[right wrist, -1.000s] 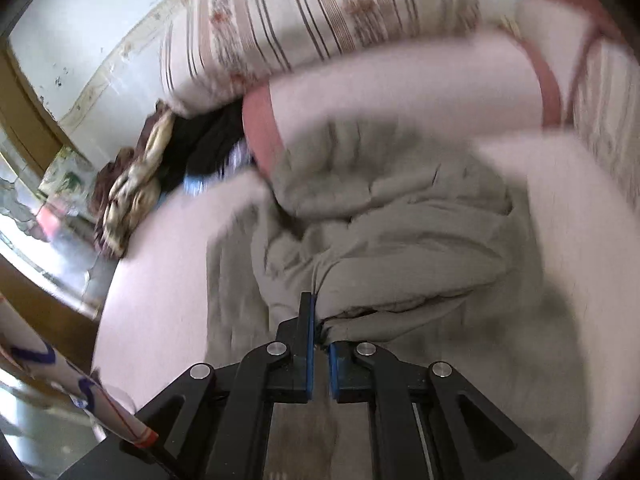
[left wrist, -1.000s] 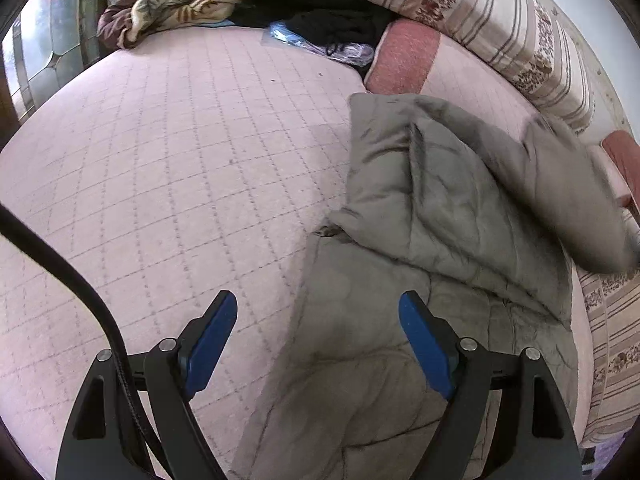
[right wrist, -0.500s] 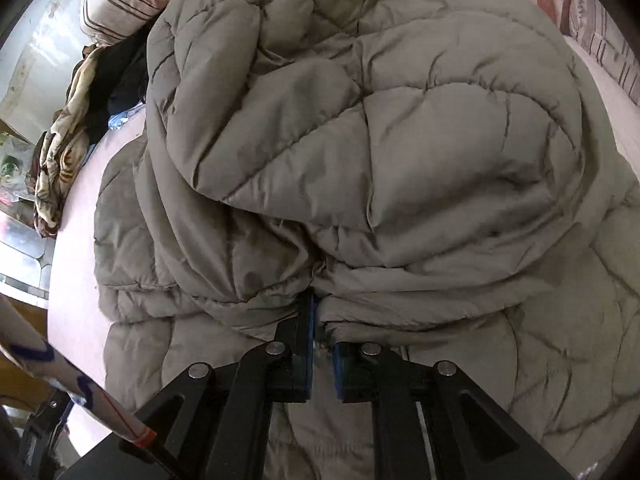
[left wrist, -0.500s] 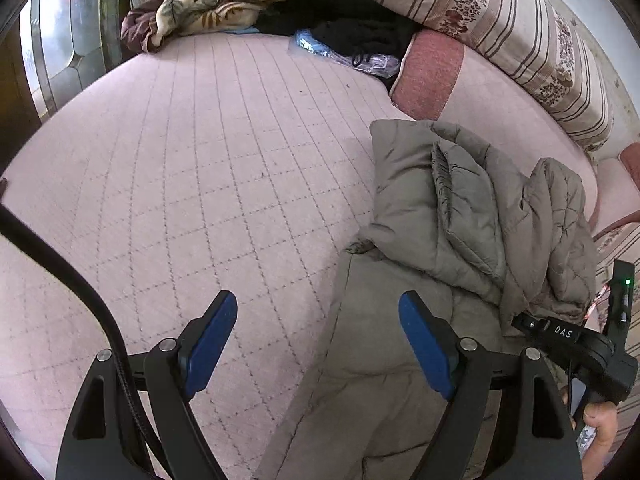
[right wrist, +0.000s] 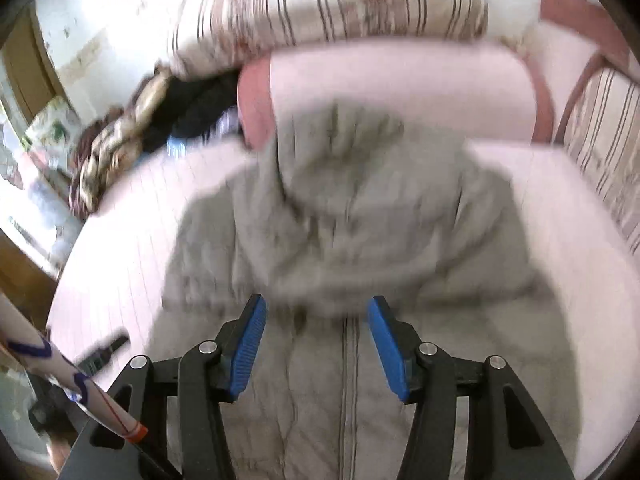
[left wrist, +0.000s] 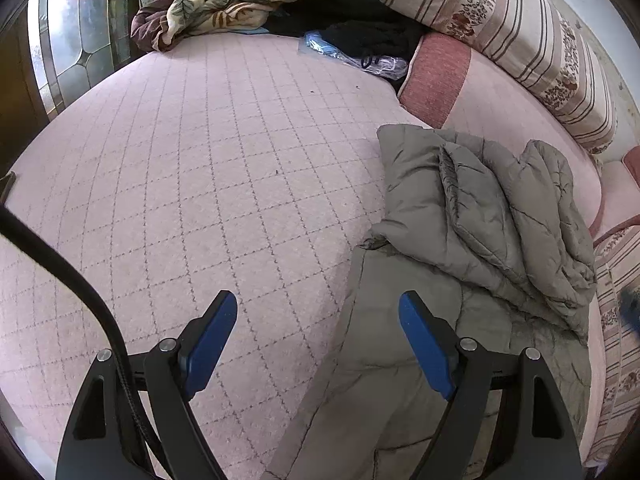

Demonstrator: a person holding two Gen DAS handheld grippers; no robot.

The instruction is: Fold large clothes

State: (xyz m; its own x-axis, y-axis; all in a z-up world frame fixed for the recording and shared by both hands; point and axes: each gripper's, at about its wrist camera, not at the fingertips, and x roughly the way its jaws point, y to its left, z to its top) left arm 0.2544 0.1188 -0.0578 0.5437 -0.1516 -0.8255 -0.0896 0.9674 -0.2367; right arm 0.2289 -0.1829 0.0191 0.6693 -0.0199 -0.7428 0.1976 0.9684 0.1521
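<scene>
Currently the grey padded jacket [left wrist: 472, 248] lies on the pink quilted bed [left wrist: 208, 184], at 3 o'clock in the left wrist view, its upper part doubled over the lower body. Both claws are empty. The left gripper [left wrist: 316, 344] stands with jaws spread wide, straddling the jacket's left edge. The right gripper [right wrist: 314, 344], jaws likewise apart, hovers over the zip line [right wrist: 350, 380]; its view is motion-blurred, so contact cannot be confirmed. For a clean next fold, each claw should probably pinch a lower corner through all layers, lift evenly, and lay the hem toward 12 o'clock, clear of the striped pillows [left wrist: 532, 40].
</scene>
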